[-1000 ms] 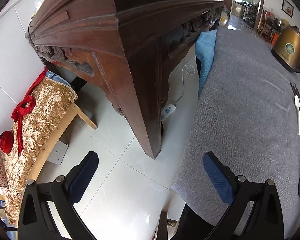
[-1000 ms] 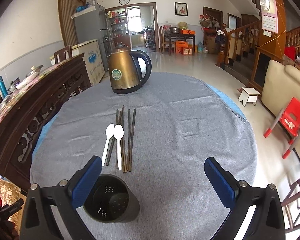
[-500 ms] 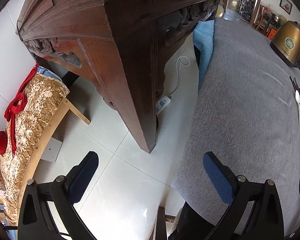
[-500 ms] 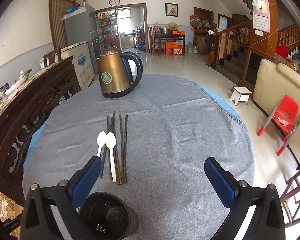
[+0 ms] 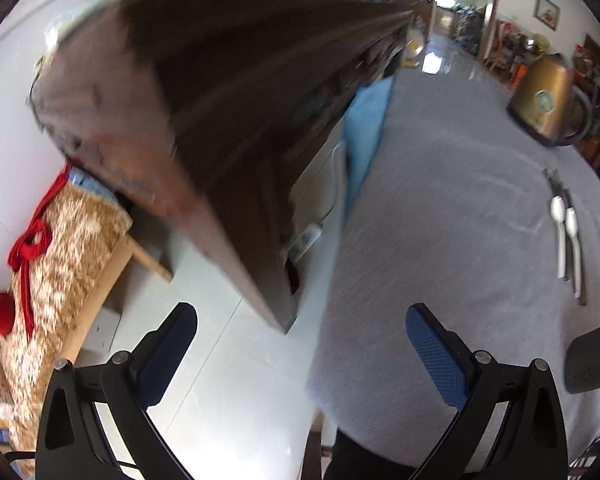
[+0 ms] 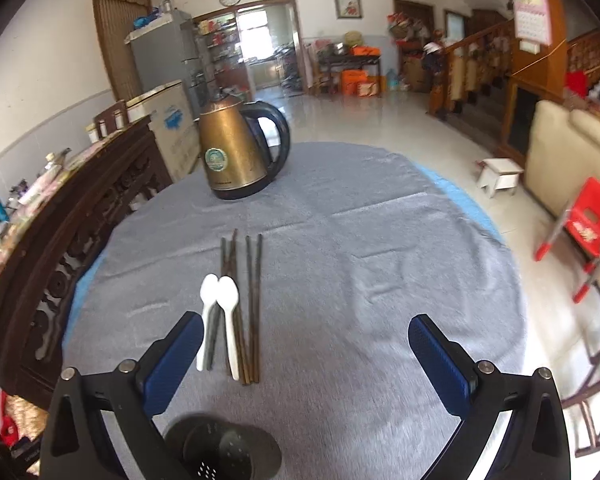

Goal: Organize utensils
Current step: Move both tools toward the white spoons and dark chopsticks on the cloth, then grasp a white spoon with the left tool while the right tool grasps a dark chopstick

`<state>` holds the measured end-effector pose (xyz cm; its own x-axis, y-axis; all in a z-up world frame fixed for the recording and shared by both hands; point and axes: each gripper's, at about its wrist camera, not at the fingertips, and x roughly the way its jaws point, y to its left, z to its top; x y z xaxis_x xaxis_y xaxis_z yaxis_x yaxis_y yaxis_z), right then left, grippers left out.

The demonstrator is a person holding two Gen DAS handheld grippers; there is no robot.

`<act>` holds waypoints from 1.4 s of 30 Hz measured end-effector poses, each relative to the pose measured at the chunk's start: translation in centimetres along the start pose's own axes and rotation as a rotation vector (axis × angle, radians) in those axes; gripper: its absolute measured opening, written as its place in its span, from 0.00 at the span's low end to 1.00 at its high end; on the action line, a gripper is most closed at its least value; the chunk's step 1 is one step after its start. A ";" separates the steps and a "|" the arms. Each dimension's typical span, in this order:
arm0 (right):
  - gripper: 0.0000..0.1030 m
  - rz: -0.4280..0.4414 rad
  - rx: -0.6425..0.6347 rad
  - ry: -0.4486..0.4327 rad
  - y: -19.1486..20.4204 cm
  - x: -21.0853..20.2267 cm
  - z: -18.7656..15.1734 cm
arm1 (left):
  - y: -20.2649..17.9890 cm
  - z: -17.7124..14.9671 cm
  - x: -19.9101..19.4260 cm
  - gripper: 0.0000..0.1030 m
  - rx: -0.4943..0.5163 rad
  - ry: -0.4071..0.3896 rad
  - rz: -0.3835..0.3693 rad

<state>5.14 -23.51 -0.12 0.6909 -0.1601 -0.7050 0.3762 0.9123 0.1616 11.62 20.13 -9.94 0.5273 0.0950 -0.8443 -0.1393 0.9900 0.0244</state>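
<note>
Two white spoons and several dark chopsticks lie side by side on the grey tablecloth, pointing toward the far edge. A black perforated utensil holder stands at the near edge, just below them. My right gripper is open and empty above the near side of the table, its left finger beside the spoon handles. My left gripper is open and empty over the table's left edge, half above the floor. In the left wrist view the spoons and the holder sit at far right.
A brass electric kettle stands at the far side of the table. A dark carved wooden sideboard runs close along the table's left. A gold-covered bench with a red ribbon sits on the tiled floor. A red child's chair stands at right.
The left wrist view has swung and blurred, showing more of the table, spoons and kettle. The right gripper has advanced, so the spoons sit nearer its left finger and the holder lies lower.
</note>
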 end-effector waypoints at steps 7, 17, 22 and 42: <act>1.00 0.190 -0.009 0.160 -2.0 7.5 4.0 | -8.9 4.8 -0.5 1.00 0.169 -0.017 -0.159; 0.61 0.336 0.079 0.342 -0.6 21.8 7.2 | -24.8 9.8 6.2 0.87 0.353 0.099 -0.318; 0.41 0.321 0.102 0.409 0.9 26.8 8.4 | -29.0 11.4 9.9 0.61 0.334 0.201 -0.373; 0.08 0.183 -0.090 0.375 1.7 28.5 7.3 | -33.1 14.2 13.6 0.60 0.357 0.318 -0.445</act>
<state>29.99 -29.30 -14.91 0.4629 0.1410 -0.8751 0.2013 0.9447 0.2587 35.30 -9.88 -14.66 0.1895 -0.3137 -0.9304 0.3509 0.9066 -0.2343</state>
